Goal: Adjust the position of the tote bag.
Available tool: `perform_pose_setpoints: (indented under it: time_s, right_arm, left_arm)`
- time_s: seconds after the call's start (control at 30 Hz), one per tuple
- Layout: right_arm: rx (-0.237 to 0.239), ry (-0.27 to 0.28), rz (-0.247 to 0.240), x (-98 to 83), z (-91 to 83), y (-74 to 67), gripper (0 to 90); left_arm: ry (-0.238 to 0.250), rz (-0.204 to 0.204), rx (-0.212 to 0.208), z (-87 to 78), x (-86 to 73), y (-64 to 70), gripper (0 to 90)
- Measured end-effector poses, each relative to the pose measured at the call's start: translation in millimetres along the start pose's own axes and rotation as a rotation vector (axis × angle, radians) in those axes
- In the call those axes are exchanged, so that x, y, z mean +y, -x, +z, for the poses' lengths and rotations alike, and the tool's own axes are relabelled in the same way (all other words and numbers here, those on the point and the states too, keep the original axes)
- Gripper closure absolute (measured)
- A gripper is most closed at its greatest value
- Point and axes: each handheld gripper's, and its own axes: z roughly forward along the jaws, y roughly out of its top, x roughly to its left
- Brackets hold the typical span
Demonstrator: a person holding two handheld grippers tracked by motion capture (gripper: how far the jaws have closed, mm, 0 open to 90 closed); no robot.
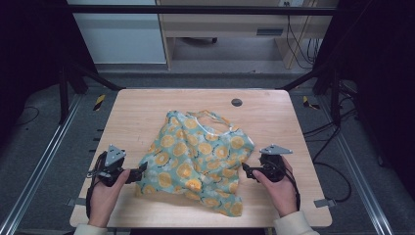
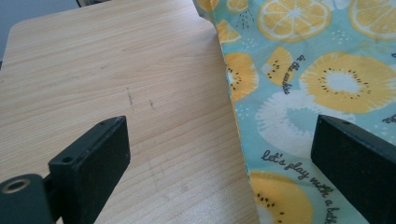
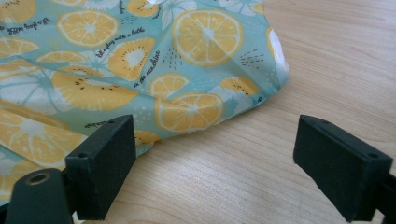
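A teal cloth bag [image 1: 198,159] printed with orange citrus slices lies crumpled on the middle of the wooden table [image 1: 137,112], its handles toward the far side. My left gripper [image 1: 143,168] rests low at the bag's left edge, jaws wide open. In the left gripper view the bag's edge [image 2: 317,70] runs between the jaws of the left gripper [image 2: 219,158], one jaw over the cloth and the other over bare wood. My right gripper [image 1: 244,169] stands open at the bag's right edge. In the right gripper view the cloth [image 3: 140,60] ends just ahead of the right gripper [image 3: 215,158].
A small dark round hole [image 1: 237,102] sits near the table's far edge. Bare wood [image 1: 293,122] lies to both sides of the bag. Metal frame rails [image 1: 44,161] flank the table, with cables [image 1: 337,171] on the floor at the right.
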Motion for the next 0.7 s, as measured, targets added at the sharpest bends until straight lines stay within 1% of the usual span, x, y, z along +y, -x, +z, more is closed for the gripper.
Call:
perform_pose_setpoints:
  time_s: [0.1, 0.13, 0.17, 0.23, 0.33, 0.37, 0.4, 0.47, 0.57, 0.63, 0.67, 0.7]
  right_arm:
    - [0.014, -0.008, 0.003, -0.9, 1.4, 2.5, 11.8]
    - [0.021, -0.016, 0.021, -2.0, 2.9, 5.3, 11.9]
    - [0.021, -0.016, 0.021, -2.0, 2.9, 5.3, 11.9]
    - [0.020, -0.023, 0.036, -2.1, 4.8, 9.6, 13.3]
    - [0.021, -0.022, 0.033, -1.0, 5.4, 11.9, 15.4]
    - [0.022, -0.022, 0.045, 1.0, 6.4, 14.1, 16.0]
    - [0.019, -0.021, 0.040, 2.1, 7.5, 16.3, 16.4]
    - [0.023, -0.013, 0.049, 6.2, 9.8, 19.6, 16.8]
    - [0.023, -0.010, 0.038, 15.2, 13.5, 24.5, 18.4]
    - [0.018, -0.010, 0.035, 25.1, 16.3, 29.6, 19.7]
    - [0.011, -0.018, 0.029, 30.4, 18.6, 31.5, 20.3]
    - [0.011, -0.018, 0.029, 30.4, 18.6, 31.5, 20.3]
  left_arm:
    - [0.004, -0.007, 0.003, 0.7, 0.0, 0.3, 4.5]
    - [0.002, -0.003, 0.001, 0.4, 0.2, 0.8, 4.6]
    - [0.002, -0.003, 0.001, 0.4, 0.2, 0.8, 4.5]
    - [0.002, -0.001, -0.001, 0.5, 0.2, 2.0, 4.6]
    - [-0.002, 0.001, -0.002, 1.2, 0.1, 2.3, 4.5]
    - [-0.002, 0.002, -0.003, 1.6, 0.1, 2.2, 4.5]
    - [-0.003, 0.002, -0.004, 1.7, 0.1, 2.0, 4.5]
    - [-0.004, 0.001, 0.001, 1.0, -0.6, 0.8, 4.6]
    - [-0.001, -0.007, 0.004, 0.8, -1.1, 0.6, 4.6]
    - [0.000, -0.005, 0.002, 2.0, -0.6, 1.5, 4.6]
    - [-0.006, 0.004, -0.001, 3.3, -0.2, 3.0, 4.5]
    - [-0.006, 0.004, -0.001, 3.3, -0.2, 3.0, 4.5]
